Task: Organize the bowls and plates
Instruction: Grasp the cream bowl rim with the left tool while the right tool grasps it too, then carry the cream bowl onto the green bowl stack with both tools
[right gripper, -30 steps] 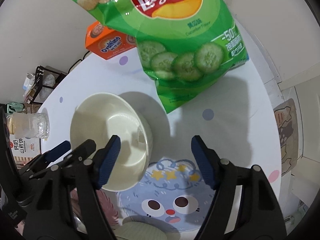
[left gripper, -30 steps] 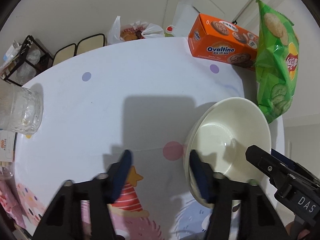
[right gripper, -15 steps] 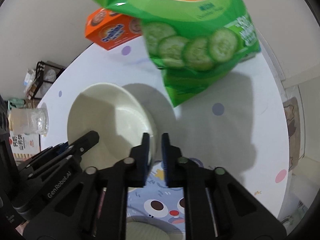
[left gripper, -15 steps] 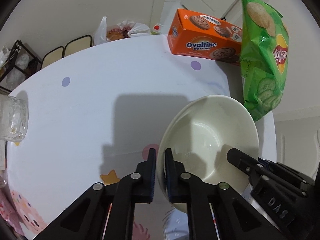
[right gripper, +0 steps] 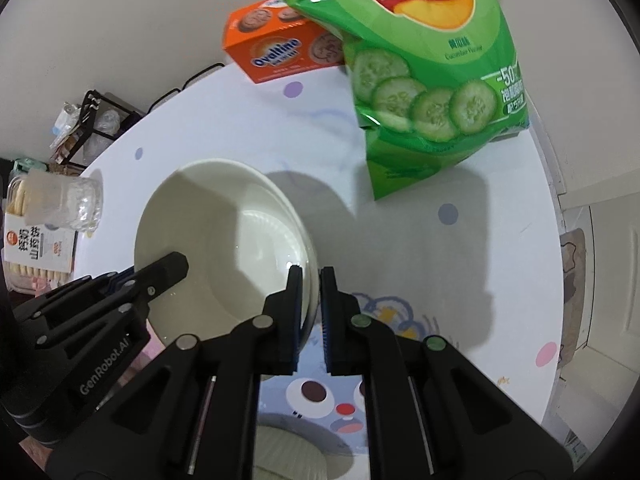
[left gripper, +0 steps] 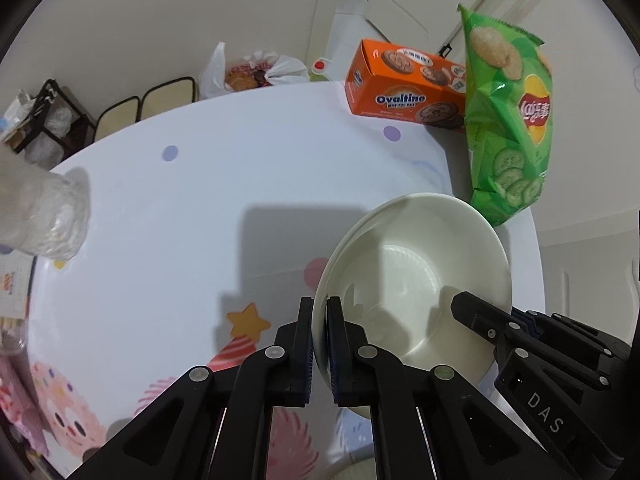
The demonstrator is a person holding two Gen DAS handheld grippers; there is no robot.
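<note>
While the cream bowl (left gripper: 416, 280) is gripped from 2 sides, most of what's seen is the round bench (left gripper: 224, 208), covered in a white cloth printed with pastel dots, a star, pink fluffy critters and a blue cartoon face (right gripper: 320, 396). The left tongs (left gripper: 319, 320) are pinched narrow on the bowl's left rim, 1 finger inside and 1 outside. The right tongs (right gripper: 307, 292) are clamped the same way on the opposite rim. A second rim line is visible just under the top edge, so it looks like 2 bowls nested, though that can't be said for sure. Whether the bowl is raised off the cloth can't be told either.

At the far edge of the bench, an orange Ovaltine box (left gripper: 404, 88) is seen with a green Lay's cucumber chip bag (left gripper: 508, 120) standing beside it, right next to the bowl. A clear glass jar (left gripper: 44, 216) is sitting at the left side, near a snack pack (right gripper: 36, 248). The top of something pale and ribbed (right gripper: 288, 452) is caught at the bottom of the right wrist view.

Past the bench, plain cream walls, a white door, a black wire rack (left gripper: 44, 120), 2 black-framed chair backs (left gripper: 148, 104) and a tied plastic bag (left gripper: 256, 72) are visible.
</note>
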